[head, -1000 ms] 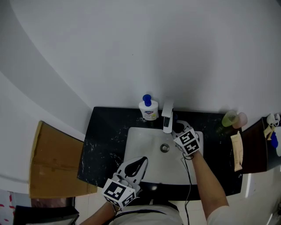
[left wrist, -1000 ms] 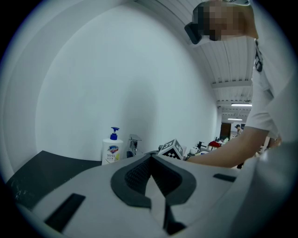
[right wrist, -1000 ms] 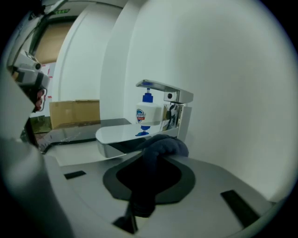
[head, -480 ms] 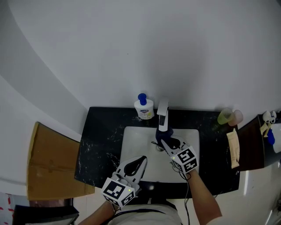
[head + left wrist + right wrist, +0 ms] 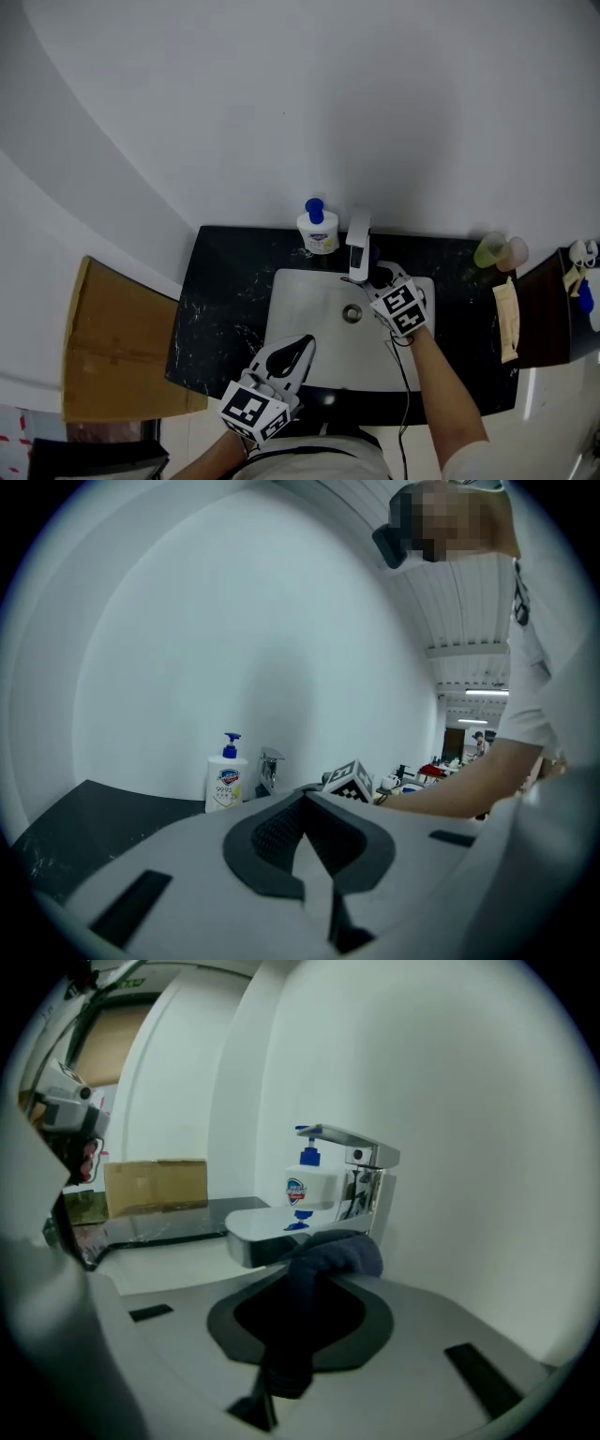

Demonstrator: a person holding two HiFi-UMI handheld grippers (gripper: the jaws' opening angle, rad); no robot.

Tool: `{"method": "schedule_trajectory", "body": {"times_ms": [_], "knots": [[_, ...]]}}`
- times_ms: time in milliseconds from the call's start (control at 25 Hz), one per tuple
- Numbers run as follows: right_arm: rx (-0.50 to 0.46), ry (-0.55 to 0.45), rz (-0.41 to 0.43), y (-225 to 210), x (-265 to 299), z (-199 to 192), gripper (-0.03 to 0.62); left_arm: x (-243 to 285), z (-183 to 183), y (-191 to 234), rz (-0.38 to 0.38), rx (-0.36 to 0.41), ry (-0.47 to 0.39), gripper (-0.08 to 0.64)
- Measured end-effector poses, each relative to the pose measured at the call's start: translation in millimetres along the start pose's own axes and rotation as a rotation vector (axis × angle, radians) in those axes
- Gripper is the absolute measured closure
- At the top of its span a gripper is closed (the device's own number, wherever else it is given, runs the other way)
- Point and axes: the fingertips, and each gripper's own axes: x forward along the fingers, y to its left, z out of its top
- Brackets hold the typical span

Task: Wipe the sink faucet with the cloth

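Observation:
The chrome faucet (image 5: 357, 246) stands at the back of the white sink (image 5: 300, 309). My right gripper (image 5: 382, 279) is shut on a dark blue cloth (image 5: 379, 273), which rests against the faucet's right side near its base. In the right gripper view the cloth (image 5: 342, 1252) bunches out of the right gripper (image 5: 319, 1241) and touches the spout (image 5: 253, 1234) below the lever (image 5: 349, 1143). My left gripper (image 5: 292, 351) hovers over the sink's front part, shut with nothing in it. Its closed tips (image 5: 305, 797) point toward the back wall.
A white soap bottle with a blue pump (image 5: 318, 231) stands left of the faucet on the black counter (image 5: 225, 281). Green (image 5: 489, 251) and pink (image 5: 515, 251) cups sit at the right. A cardboard box (image 5: 112, 342) lies to the left. The drain (image 5: 352, 314) is mid-sink.
My right gripper slid the cloth out along the spout toward the sink's front, then back to the faucet's base. The left gripper stayed where it was.

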Motion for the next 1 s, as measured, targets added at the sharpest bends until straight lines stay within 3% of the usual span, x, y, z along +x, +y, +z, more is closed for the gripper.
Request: {"method": "schedule_trajectory", "body": {"times_ms": [240,600,1000], "knots": [[-0.030,0.017,-0.027,-22.1,14.2,5.3,0.534,-2.4,0.9,6.5,0.020,0.000,0.002,0.558],[0.091,-0.065,0.049,34.6,-21.7,0.0,0.534,5.4,2.8,0.9,-0.009,-0.022,-0.014,0.558],[0.066,-0.136,0.080,60.0,-65.8,24.8,0.534,2.9,10.1,-5.5,-0.013,-0.014,-0.005,0.558]]}}
